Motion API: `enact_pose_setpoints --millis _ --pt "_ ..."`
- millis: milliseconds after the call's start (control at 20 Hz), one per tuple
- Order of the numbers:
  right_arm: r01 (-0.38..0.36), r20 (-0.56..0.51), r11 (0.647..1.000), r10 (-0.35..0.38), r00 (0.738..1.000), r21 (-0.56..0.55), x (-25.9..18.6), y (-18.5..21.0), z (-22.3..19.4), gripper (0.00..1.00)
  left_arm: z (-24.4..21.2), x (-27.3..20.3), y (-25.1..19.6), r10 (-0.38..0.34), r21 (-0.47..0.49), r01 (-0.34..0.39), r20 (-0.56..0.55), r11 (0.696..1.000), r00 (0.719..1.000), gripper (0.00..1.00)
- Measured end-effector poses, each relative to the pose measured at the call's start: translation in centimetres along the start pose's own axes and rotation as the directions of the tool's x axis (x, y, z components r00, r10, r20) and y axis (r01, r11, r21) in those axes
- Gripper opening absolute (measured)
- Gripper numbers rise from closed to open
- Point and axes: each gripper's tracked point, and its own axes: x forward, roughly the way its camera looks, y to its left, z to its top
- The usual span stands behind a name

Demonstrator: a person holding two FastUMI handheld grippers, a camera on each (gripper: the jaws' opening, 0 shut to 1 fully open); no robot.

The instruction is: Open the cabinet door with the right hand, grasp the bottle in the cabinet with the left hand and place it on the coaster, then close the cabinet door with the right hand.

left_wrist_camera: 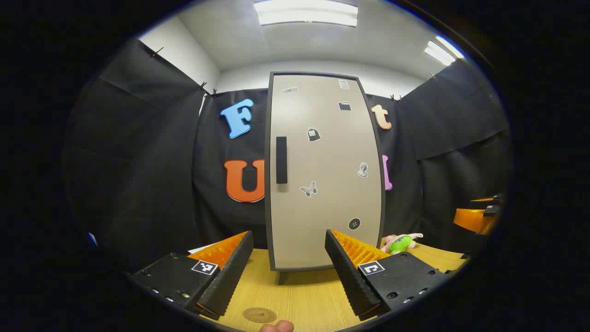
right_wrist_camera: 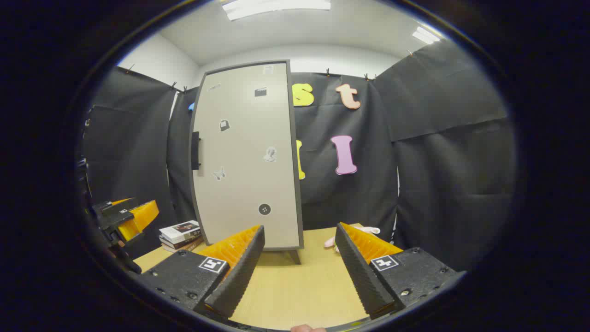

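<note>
A: cabinet (left_wrist_camera: 322,170) door's shut, handle (left_wrist_camera: 281,160) on its left edge. Coaster (left_wrist_camera: 259,315) sits on the surface (left_wrist_camera: 304,295) in front.

B: yep, both sets of fingers (left_wrist_camera: 288,272) (right_wrist_camera: 299,272) spread, holding nothing. Plush toy (left_wrist_camera: 400,242) right of it, books (right_wrist_camera: 180,234) left.

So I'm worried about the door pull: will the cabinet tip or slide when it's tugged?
Possibly. The cabinet is tall and narrow on short legs, so it may rock. The handle sits mid-height, giving some leverage. The wooden table looks smooth, so it might slide.
</note>
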Motion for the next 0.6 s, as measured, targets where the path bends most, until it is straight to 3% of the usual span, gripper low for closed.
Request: enact_pose_setpoints --millis 500,550,600 --pt "-0.010 0.020 1.000 0.010 1.000 0.011 -0.21 0.66 0.40 0.94 0.42 0.04 0.15 -0.011 -0.009 0.011 0.000 1.000 1.000 0.95" --pt "-0.010 0.022 1.000 0.009 1.000 0.013 -0.17 0.75 0.40 0.99 0.52 0.09 0.14 -0.012 -0.008 0.012 0.005 1.000 1.000 0.95" --pt "-0.011 0.024 1.000 0.010 1.000 0.013 -0.17 0.84 0.52 0.94 0.58 0.12 0.13 -0.014 -0.007 0.014 0.008 1.000 1.000 0.95"
